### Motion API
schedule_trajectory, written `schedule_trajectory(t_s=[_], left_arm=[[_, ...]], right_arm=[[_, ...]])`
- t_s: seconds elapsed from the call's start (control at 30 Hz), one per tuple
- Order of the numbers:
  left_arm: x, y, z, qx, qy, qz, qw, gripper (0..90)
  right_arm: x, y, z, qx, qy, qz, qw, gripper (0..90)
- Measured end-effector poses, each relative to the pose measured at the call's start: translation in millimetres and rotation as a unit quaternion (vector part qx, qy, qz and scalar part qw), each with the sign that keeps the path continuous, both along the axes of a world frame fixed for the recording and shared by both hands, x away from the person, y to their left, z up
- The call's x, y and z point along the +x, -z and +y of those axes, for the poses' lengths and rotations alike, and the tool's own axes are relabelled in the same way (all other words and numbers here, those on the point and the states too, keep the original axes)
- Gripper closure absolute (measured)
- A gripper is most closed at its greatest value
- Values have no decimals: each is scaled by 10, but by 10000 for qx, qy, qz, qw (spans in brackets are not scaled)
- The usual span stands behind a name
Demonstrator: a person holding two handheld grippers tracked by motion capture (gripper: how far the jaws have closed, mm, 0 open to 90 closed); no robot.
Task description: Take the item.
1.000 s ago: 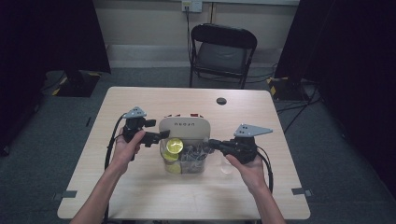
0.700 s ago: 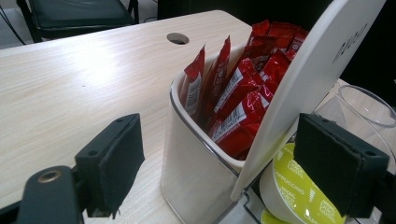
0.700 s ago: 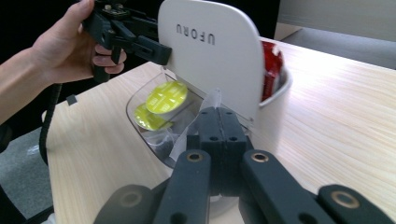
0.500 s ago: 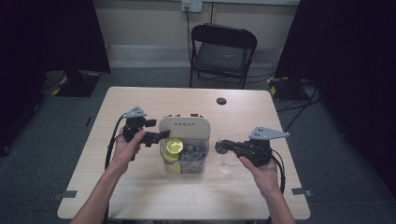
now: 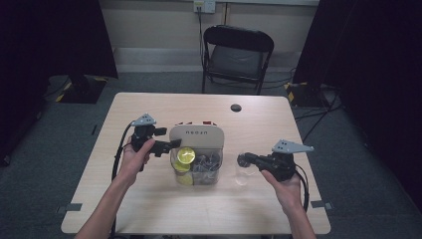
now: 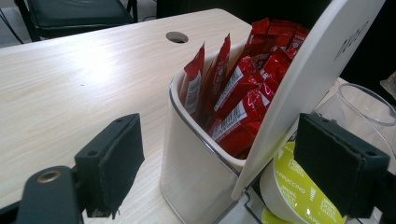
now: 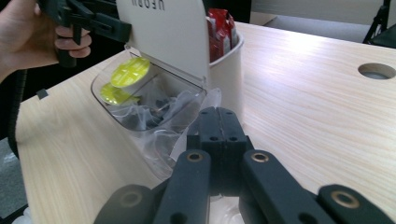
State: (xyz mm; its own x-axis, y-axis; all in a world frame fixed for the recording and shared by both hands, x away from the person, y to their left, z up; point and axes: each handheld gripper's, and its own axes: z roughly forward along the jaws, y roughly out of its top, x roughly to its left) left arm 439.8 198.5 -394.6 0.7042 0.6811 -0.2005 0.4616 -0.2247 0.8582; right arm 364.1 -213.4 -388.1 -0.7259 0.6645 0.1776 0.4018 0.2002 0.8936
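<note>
Wooden surface (image 5: 149,209), and the right gripper (image 5: 242,160), pressed together on a clear plastic wrapper (image 5: 242,175), has pulled away from the organizer (image 5: 196,144) whose lid the spread left gripper (image 5: 171,144) props, so extraction's likely done.

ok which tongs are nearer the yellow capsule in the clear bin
Left. The left tongs sit open at the bin's left edge, right beside the yellow capsule. The right tongs are off to the bin's right, by a clear plastic piece.
</note>
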Motion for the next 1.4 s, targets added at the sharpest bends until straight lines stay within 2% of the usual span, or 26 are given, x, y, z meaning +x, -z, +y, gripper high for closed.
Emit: schedule_trajectory(t_s=[0.57,1.4], left_arm=[[2,12,-16,9,12,38,10000,154],[-2,10,-20,5,-5,60,10000,156]], right_arm=[[70,111,-69,-150,189,102,9997,900],[108,216,-12,-407,191,269,9986,900]])
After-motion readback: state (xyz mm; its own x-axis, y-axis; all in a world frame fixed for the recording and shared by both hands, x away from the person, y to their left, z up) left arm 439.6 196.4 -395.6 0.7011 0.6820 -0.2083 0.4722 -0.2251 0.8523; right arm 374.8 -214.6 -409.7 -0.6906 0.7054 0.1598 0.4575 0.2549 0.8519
